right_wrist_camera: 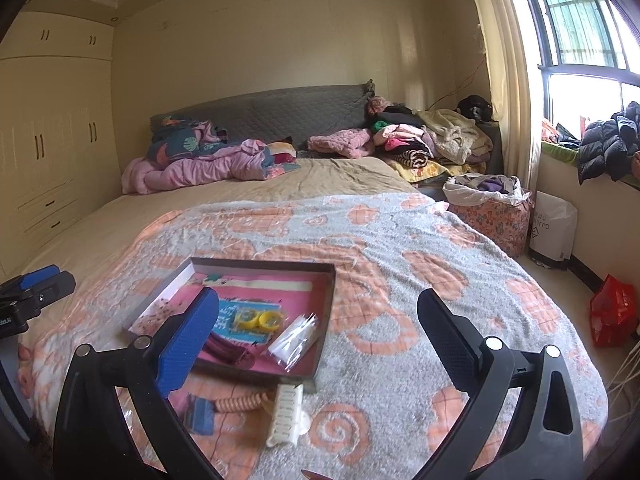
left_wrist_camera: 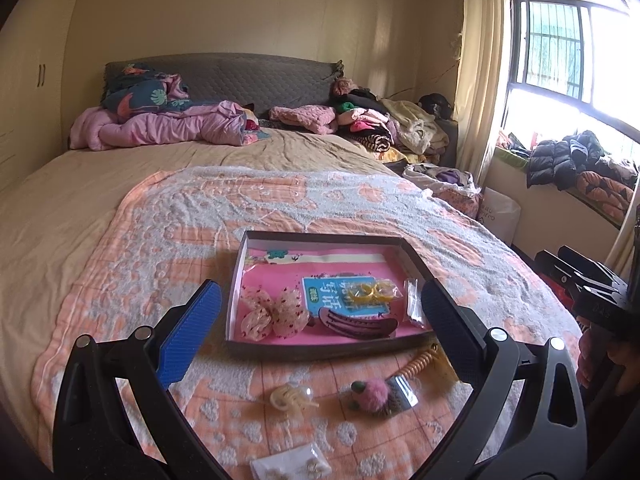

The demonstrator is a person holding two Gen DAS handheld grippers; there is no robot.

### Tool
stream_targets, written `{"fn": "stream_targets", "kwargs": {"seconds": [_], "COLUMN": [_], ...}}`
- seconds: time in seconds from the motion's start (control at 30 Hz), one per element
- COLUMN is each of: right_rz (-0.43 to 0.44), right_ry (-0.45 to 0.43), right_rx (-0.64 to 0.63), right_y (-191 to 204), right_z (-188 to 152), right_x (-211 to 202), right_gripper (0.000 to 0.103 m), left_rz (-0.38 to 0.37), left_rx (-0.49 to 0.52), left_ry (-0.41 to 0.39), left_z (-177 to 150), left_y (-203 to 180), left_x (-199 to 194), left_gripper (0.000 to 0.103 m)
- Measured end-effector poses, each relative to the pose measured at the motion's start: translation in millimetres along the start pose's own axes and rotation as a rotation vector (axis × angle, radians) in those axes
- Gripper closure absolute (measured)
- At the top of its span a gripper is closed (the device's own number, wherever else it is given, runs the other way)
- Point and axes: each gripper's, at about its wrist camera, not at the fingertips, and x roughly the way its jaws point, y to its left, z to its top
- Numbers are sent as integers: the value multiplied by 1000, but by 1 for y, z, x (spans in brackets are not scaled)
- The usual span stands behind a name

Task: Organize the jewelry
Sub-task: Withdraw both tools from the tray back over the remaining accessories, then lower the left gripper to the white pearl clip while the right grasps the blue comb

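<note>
A shallow box [left_wrist_camera: 236,276] [right_wrist_camera: 329,304] with a pink lining lies on the bed. It holds a pink bow [left_wrist_camera: 274,314], a dark hair claw [left_wrist_camera: 356,325], yellow rings in a bag [left_wrist_camera: 370,293] [right_wrist_camera: 258,318] and a clear bag [left_wrist_camera: 414,304] [right_wrist_camera: 294,338]. In front of the box lie a peach spiral tie [left_wrist_camera: 418,364] [right_wrist_camera: 238,402], a pink pompom clip [left_wrist_camera: 376,394], a cream hair tie [left_wrist_camera: 288,398], a bag of earrings [left_wrist_camera: 292,466] and a white claw clip [right_wrist_camera: 286,414]. My left gripper [left_wrist_camera: 316,340] is open above these. My right gripper [right_wrist_camera: 316,344] is open and empty.
A peach and grey towel blanket [right_wrist_camera: 400,240] covers the bed. Folded clothes and quilts [left_wrist_camera: 360,120] pile at the headboard. A laundry basket [right_wrist_camera: 492,208], white bag [right_wrist_camera: 554,224] and red bag [right_wrist_camera: 612,312] stand on the floor at right. Wardrobes [right_wrist_camera: 48,140] line the left.
</note>
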Motion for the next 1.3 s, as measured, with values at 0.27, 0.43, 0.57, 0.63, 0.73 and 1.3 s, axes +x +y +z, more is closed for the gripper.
{"fn": "stream_targets", "kwargs": {"seconds": [0.27, 0.43, 0.57, 0.63, 0.73, 1.3], "right_rz": [27, 46, 58, 68, 81, 148], "right_ry": [31, 50, 61, 73, 85, 108], "right_rx": [-15, -34, -45, -53, -62, -152], "right_y": [12, 22, 29, 33, 39, 81], "right_z": [-17, -27, -35, -39, -45, -73], "right_x": [-4, -6, -7, -5, -4, 0], "right_gripper": [6, 6, 6, 6, 6, 6], "left_rz": [4, 17, 31, 36, 40, 58], "left_rx": [-37, -52, -51, -50, -45, -6], "left_ry": [22, 35, 49, 59, 72, 77], "left_z": [-19, -28, -38, -44, -51, -82], "left_y": [11, 18, 21, 24, 28, 33], "left_x": [-6, -9, -11, -11, -12, -21], "left_gripper": [11, 11, 11, 11, 11, 11]}}
